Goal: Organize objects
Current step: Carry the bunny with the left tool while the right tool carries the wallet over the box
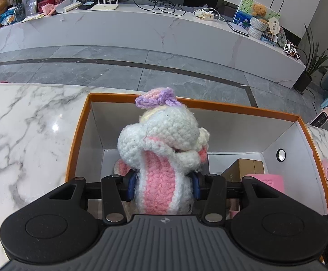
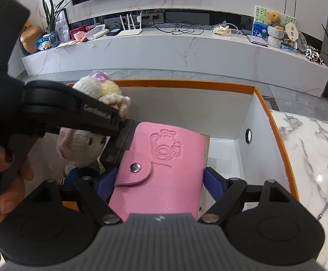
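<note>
Both my grippers are loaded and hang over the orange-rimmed box point(image 1: 80, 122). My left gripper point(image 1: 164, 187) is clamped on the crocheted doll point(image 1: 161, 140), head pointing away from me, over the box's left end. My right gripper point(image 2: 158, 180) pinches the pink wallet point(image 2: 161, 164), long axis running forward, just right of the doll. Each load sits directly above the box floor, so I judge lowering comes next.
</note>
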Action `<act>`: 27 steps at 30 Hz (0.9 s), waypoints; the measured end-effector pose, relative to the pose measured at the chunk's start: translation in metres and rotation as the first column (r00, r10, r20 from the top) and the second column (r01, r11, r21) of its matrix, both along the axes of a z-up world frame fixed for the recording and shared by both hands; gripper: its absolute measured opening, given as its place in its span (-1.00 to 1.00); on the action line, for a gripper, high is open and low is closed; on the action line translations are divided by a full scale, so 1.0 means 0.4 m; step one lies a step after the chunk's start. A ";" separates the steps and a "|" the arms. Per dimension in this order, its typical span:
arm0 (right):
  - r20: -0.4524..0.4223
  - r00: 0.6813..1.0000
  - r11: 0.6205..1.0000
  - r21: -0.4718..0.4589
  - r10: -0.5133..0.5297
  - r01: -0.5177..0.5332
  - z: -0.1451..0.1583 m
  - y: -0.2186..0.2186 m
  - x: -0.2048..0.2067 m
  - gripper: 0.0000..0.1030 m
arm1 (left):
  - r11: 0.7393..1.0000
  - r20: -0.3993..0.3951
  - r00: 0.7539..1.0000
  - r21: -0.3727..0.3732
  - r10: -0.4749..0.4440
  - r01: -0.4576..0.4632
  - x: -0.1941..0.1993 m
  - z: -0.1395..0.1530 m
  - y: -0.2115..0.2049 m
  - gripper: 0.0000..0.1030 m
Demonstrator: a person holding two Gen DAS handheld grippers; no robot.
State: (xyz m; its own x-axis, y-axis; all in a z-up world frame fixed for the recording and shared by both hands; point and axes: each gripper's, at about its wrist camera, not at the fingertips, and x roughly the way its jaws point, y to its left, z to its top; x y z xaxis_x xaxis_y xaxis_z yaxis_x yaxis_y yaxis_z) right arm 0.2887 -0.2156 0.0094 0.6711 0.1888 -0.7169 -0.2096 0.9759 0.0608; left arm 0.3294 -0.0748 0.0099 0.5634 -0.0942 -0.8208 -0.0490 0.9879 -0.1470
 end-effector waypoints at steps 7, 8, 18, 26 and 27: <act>-0.001 1.000 1.000 0.000 0.008 -0.008 -0.002 0.017 0.004 0.61 | 1.000 -0.011 1.000 0.024 -0.005 0.006 -0.003 0.004 -0.004 0.01; 0.000 1.000 1.000 -0.004 0.008 -0.008 -0.003 0.019 0.004 0.61 | 0.999 -0.016 1.000 0.033 -0.006 0.006 -0.005 0.006 -0.005 0.01; -0.003 1.000 1.000 -0.025 0.008 -0.008 -0.002 0.019 0.011 0.62 | 0.983 -0.039 0.999 0.181 0.006 0.001 -0.014 0.000 -0.026 0.03; -0.005 1.000 0.998 -0.057 0.023 -0.024 -0.001 0.023 0.005 0.62 | 0.990 -0.055 0.995 0.115 -0.079 0.085 -0.023 0.000 -0.063 0.02; -0.006 1.000 0.998 -0.055 0.020 -0.020 0.000 0.019 0.006 0.62 | 0.989 -0.060 0.995 0.116 -0.084 0.091 -0.023 -0.004 -0.072 0.02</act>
State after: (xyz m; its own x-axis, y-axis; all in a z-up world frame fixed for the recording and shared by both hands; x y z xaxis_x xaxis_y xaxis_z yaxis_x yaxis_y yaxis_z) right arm 0.2910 -0.2081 0.0093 0.6634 0.1626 -0.7304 -0.2290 0.9734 0.0087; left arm 0.3203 -0.1037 0.0085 0.5110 -0.0414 -0.8586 0.0339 0.9990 -0.0280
